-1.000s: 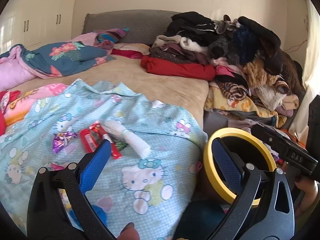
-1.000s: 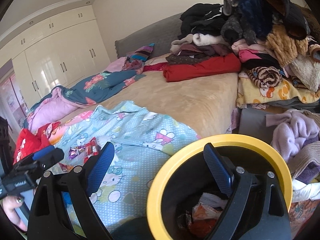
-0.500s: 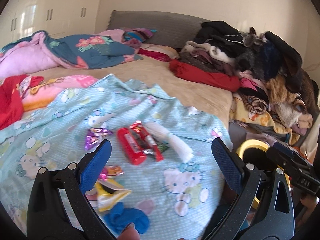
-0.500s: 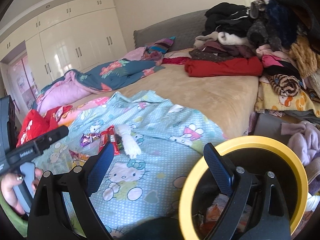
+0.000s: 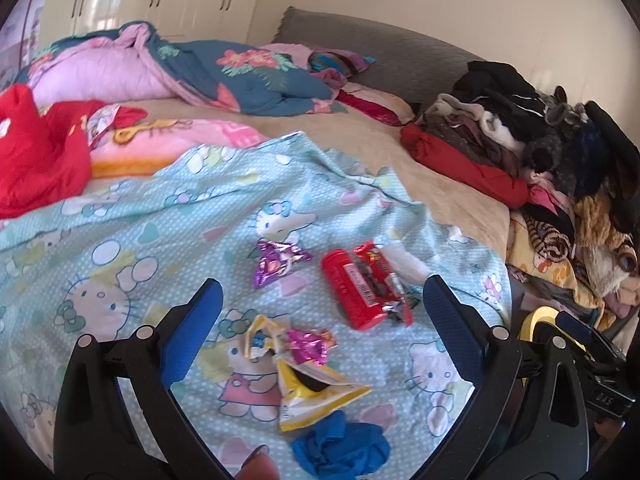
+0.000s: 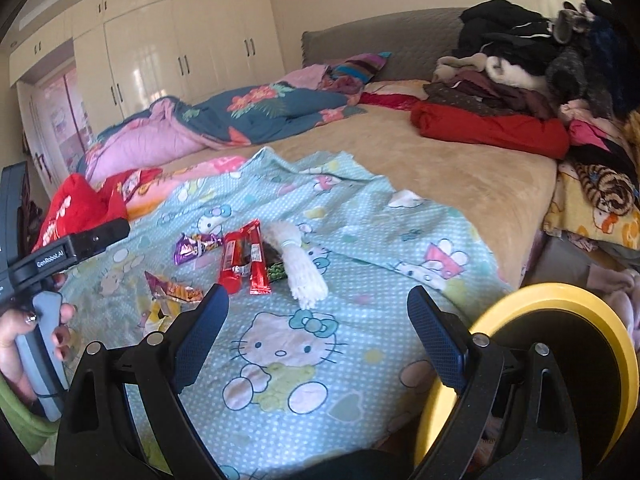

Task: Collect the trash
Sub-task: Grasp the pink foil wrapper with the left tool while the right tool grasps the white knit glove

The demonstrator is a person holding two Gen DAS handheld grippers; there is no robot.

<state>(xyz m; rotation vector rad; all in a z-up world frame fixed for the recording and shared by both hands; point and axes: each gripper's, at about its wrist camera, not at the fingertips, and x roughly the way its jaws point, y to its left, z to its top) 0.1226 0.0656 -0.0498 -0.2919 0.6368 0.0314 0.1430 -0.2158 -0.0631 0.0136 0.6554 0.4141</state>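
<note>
Trash lies on a light blue Hello Kitty blanket (image 5: 152, 236): a red tube (image 5: 352, 290), a red wrapper (image 5: 382, 276), a purple foil wrapper (image 5: 276, 262), a white bundle (image 6: 302, 268), a yellow packet (image 5: 312, 390), a pink wrapper (image 5: 310, 346) and a blue crumpled piece (image 5: 340, 450). My left gripper (image 5: 320, 336) is open and empty above the yellow and pink wrappers. My right gripper (image 6: 318, 338) is open and empty over the blanket, near the white bundle. A yellow-rimmed black bin (image 6: 560, 360) stands beside the bed at right.
A heap of clothes (image 5: 552, 152) fills the bed's right side. A blue floral quilt (image 5: 224, 76) and a red garment (image 5: 40, 156) lie at left. White wardrobes (image 6: 168, 52) stand behind. The left gripper's handle (image 6: 44, 264) shows in the right wrist view.
Both grippers have swung left, away from the bin and over the blanket. The left one now hangs over the wrappers. The bin has slid to the right edge of both views.
</note>
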